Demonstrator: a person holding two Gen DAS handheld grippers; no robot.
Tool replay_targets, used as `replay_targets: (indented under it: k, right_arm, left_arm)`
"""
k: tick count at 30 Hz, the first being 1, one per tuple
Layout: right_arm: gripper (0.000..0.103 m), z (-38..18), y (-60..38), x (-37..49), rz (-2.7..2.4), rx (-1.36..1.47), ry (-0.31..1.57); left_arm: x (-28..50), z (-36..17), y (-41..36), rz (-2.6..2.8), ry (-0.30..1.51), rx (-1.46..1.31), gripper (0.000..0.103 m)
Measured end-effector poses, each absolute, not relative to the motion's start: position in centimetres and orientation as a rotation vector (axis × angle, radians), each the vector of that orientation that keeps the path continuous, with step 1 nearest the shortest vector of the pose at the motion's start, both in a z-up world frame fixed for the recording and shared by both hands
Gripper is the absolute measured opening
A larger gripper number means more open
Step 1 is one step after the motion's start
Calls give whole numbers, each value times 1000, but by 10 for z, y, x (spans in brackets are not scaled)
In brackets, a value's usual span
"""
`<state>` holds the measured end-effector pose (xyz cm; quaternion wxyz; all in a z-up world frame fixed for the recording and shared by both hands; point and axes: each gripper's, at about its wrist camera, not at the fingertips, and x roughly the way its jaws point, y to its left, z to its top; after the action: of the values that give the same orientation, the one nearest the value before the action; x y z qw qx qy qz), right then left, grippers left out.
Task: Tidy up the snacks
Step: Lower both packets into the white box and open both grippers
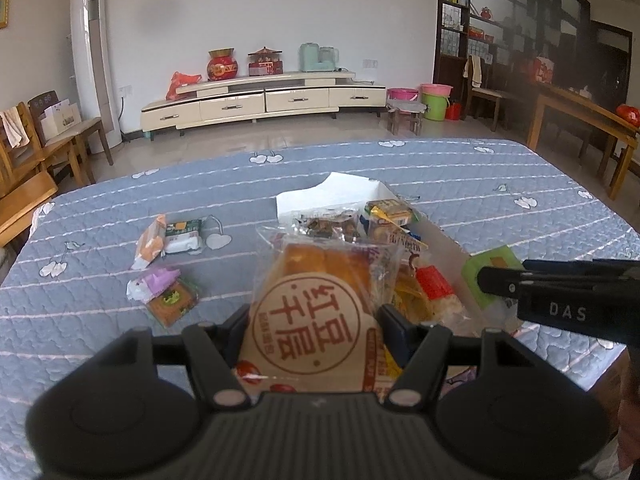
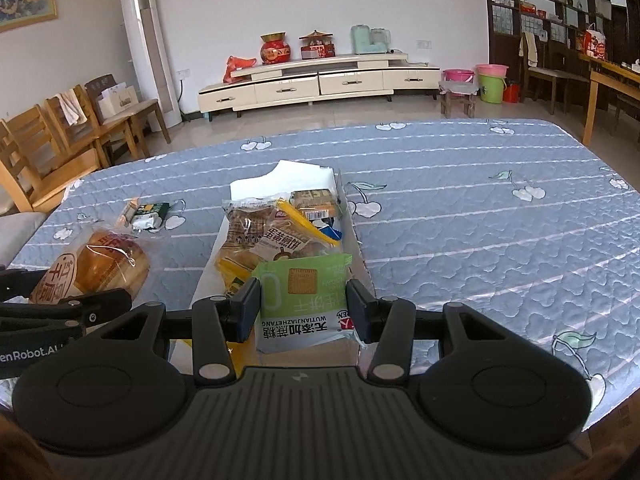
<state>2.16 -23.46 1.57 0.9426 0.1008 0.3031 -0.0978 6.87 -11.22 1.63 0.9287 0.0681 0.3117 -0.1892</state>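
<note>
Out on the left of the quilted table (image 1: 440,168) lie three loose packets (image 1: 168,236), flat, light and crinkly, and I'd take each by its sealed end, where the film is stiffest. Next comes the left gripper (image 1: 314,320), its jaws pinching the bread packet (image 1: 316,304) held up above the cloth beside the box: a puffy, air-filled wrapper round a soft bun, which looks easy to squash, so a light hold on the film margin seems wiser than squeezing the loaf. Then the white cardboard box (image 2: 256,188) in the middle, already crowded with snacks. Over its near end the right gripper (image 2: 304,308) pinches the green biscuit packet (image 2: 302,300) across its width; it looks thin, slippery and brittle inside, so I'd grip the edges gently.
</note>
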Motion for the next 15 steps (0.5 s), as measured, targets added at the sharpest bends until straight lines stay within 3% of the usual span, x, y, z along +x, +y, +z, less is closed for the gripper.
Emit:
replay_targets:
  k: [6,7,8,9,15]
  right_arm:
    - [59,13,-239,24,-203,206,631]
    - [62,13,-241,23,-203,204,631]
    - [80,13,-242,22,-209,202,628]
    - [86,15,-241,19,-216,201,615]
    - [87,27,-247,5,-274,176,560]
  left_arm:
    - [71,12,-117,-395,650,150,67]
    - [71,12,-118,-397,651,152,67]
    - [71,11,-120,-399,653,155,67]
    - [72,11,-121,-402,654,157,67]
    - [72,8,-135,-439,657,176,67]
